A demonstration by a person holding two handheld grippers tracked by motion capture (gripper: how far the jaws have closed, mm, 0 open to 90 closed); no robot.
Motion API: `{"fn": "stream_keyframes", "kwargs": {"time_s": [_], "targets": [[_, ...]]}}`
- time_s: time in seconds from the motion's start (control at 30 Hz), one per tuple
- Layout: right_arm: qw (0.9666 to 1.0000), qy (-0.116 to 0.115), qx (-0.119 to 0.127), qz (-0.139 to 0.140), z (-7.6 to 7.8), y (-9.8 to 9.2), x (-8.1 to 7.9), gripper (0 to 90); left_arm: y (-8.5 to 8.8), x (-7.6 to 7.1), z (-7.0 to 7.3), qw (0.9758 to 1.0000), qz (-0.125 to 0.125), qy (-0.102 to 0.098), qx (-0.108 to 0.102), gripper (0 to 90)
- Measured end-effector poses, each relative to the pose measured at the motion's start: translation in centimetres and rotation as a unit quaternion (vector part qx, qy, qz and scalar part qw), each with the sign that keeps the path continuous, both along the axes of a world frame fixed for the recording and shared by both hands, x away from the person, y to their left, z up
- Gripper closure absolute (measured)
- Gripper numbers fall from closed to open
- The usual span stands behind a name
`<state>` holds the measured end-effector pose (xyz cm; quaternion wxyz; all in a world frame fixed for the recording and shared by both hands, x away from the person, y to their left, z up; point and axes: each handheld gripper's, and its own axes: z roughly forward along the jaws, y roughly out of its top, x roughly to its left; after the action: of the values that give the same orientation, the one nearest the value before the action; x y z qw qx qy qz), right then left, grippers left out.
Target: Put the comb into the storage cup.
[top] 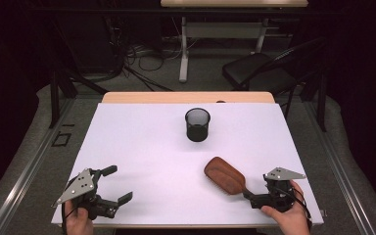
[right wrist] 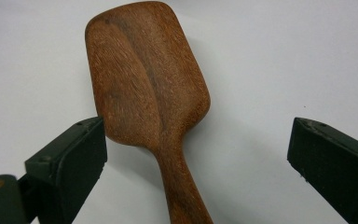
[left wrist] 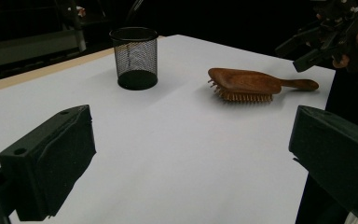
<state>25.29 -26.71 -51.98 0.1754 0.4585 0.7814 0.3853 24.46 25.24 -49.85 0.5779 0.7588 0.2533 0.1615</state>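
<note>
A brown wooden hairbrush (top: pixel 224 175) lies bristles down on the white table, handle pointing to the front right. My right gripper (top: pixel 257 187) hovers over that handle with its jaws spread wide. In the right gripper view the hairbrush (right wrist: pixel 144 79) runs up between the two pads, and my right gripper (right wrist: pixel 198 140) touches it on neither side. My left gripper (top: pixel 118 184) rests at the front left, open and holding nothing. The left gripper view has my left gripper (left wrist: pixel 186 158) facing the hairbrush (left wrist: pixel 244 81), with the right gripper (left wrist: pixel 317 42) beyond it.
A black mesh cup (top: pixel 197 125) stands upright in the middle far part of the white table (top: pixel 142 147); the same cup (left wrist: pixel 135 56) is ahead left in the left gripper view. A black chair (top: pixel 259 68) and a desk frame stand on the floor behind the table.
</note>
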Motion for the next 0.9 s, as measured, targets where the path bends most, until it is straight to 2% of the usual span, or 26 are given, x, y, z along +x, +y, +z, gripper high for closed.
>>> {"fn": "stream_keyframes", "kwargs": {"time_s": [0.17, 0.23, 0.33, 0.57, 0.7, 0.83, 0.9], "targets": [[0.9994, -0.010, -0.032, 0.013, 0.6, 0.1, 0.0, 10.1, 0.1, 0.0, 0.0, 1.0000, 0.000, 0.002, -0.001, 0.3], [0.9994, -0.008, -0.028, 0.017, 0.7, 0.1, 0.1, 10.0, 0.1, 0.0, 0.0, 1.0000, 0.002, 0.002, -0.001, 0.2], [0.9990, 0.011, -0.036, 0.025, 1.0, 0.1, 0.4, 10.2, 0.1, 0.0, 0.0, 1.0000, 0.001, 0.002, -0.001, 0.3], [0.9956, 0.027, -0.074, 0.050, 1.5, 0.9, 0.9, 14.2, 0.1, 0.0, 0.0, 1.0000, 0.000, 0.003, 0.001, 0.3], [0.9907, 0.043, -0.111, 0.065, 1.6, 1.3, 1.3, 14.2, 0.1, -0.1, 0.0, 1.0000, 0.000, 0.002, 0.001, 0.3], [0.9862, 0.054, -0.137, 0.076, 1.6, 1.5, 1.5, 15.2, 0.1, -0.1, 0.0, 1.0000, 0.003, 0.001, 0.000, 0.2], [0.9834, 0.060, -0.150, 0.082, 1.6, 1.6, 1.7, 18.7, 0.1, -0.1, 0.0, 1.0000, 0.000, 0.001, 0.001, 0.2]]}}
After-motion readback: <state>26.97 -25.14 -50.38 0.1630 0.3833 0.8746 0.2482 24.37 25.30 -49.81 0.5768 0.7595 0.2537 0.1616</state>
